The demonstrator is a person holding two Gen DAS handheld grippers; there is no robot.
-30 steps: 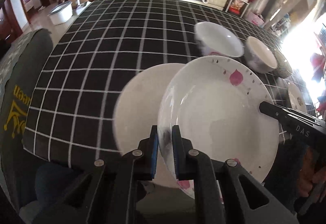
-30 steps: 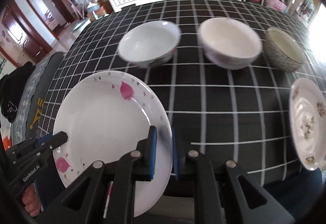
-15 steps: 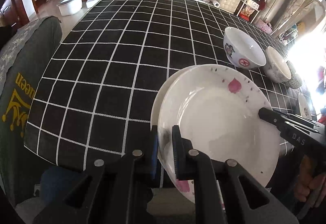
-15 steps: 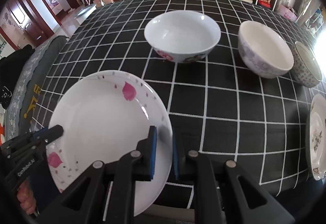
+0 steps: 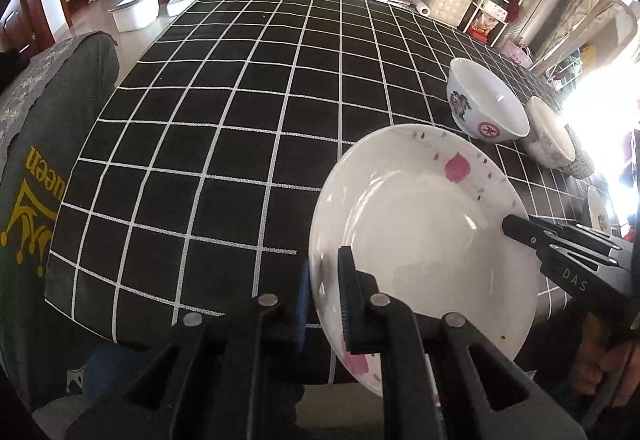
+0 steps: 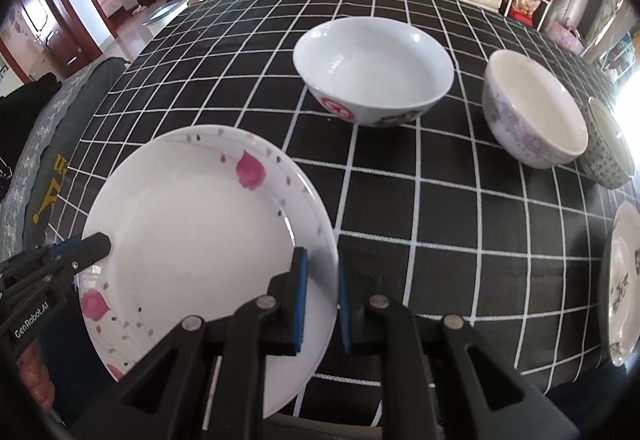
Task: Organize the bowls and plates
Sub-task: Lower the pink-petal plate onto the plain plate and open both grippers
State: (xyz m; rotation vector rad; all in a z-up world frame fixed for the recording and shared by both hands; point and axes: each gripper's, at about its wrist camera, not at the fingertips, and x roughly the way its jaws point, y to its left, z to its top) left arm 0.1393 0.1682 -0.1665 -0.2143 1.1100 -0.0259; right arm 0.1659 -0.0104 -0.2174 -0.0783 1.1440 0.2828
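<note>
The left tongs (image 5: 322, 296) pinch the near left rim of a round white plate with pink petals (image 5: 420, 224). The right tongs (image 6: 322, 292) pinch its right rim. The plate sits between both tongs, at the near edge of the black checked counter (image 6: 400, 207). Past the right tongs stand a white bowl with a red mark (image 6: 374, 69), then a pale flowered bowl (image 6: 534, 111).

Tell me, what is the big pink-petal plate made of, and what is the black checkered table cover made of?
The pink-petal plate looks like glazed ceramic or porcelain: smooth, white and glossy, with soft window reflections and printed petals. It could be melamine. The table cover looks like woven cloth: matte black, with stitched-looking white lines, and it drapes over the table edge.
</note>
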